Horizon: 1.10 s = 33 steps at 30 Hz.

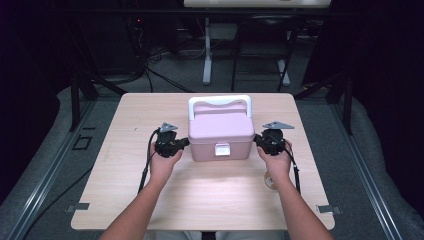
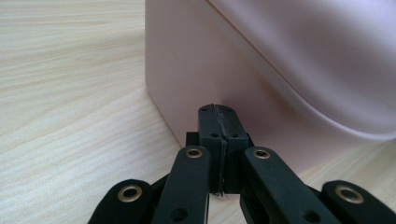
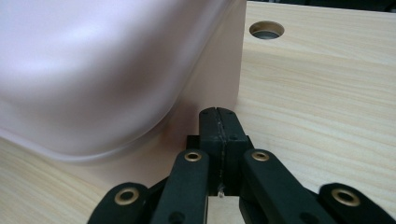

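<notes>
A pink lidded box (image 1: 220,131) with a white handle (image 1: 219,101) and a white front latch (image 1: 222,149) stands in the middle of the wooden table (image 1: 130,115). My left gripper (image 1: 186,142) is shut with nothing in it, its tips against the box's left side wall (image 2: 187,65). From the other side my right gripper (image 1: 257,139), also shut and empty, meets the box's right side wall (image 3: 219,70). Close up, the left gripper (image 2: 218,110) has its jaws pressed flat together just under the lid's rim, and so does the right gripper (image 3: 217,112).
A round cable hole (image 3: 266,29) is cut in the table beyond the box. A small roll of tape (image 1: 270,181) lies under the right wrist. Table legs and cables stand on the dark floor behind the far edge.
</notes>
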### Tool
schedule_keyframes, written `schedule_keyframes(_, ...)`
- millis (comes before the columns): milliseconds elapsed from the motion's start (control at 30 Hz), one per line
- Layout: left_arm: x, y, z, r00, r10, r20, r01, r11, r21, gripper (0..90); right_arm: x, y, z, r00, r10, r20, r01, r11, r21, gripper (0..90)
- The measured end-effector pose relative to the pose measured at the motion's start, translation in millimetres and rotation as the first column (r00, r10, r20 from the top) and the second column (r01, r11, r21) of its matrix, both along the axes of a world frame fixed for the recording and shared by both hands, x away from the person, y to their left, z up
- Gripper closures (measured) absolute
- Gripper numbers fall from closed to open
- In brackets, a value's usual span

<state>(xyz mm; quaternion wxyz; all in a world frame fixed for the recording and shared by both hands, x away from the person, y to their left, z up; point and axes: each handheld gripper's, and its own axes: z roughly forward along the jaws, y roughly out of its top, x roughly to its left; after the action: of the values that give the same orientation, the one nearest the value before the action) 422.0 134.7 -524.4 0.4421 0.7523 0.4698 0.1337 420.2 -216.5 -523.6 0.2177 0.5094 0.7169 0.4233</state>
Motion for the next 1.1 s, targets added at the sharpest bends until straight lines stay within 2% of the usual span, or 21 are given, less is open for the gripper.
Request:
schedule_keyframes(567,-11.3,13.7,1.2,1.0000,0.000,-0.006,0.000,0.9999,0.011,90.0,-14.3,13.6,0.8,0.9997,0.025,0.002,-0.025,0.9996,-0.017,90.0)
schedule_keyframes(1100,-33.7,33.4,0.6,0.9999,-0.012,-0.010,0.012,0.9999,0.003,90.0,-35.8,29.9,1.5,0.9977,0.067,0.005,-0.067,0.9972,-0.034,90.0)
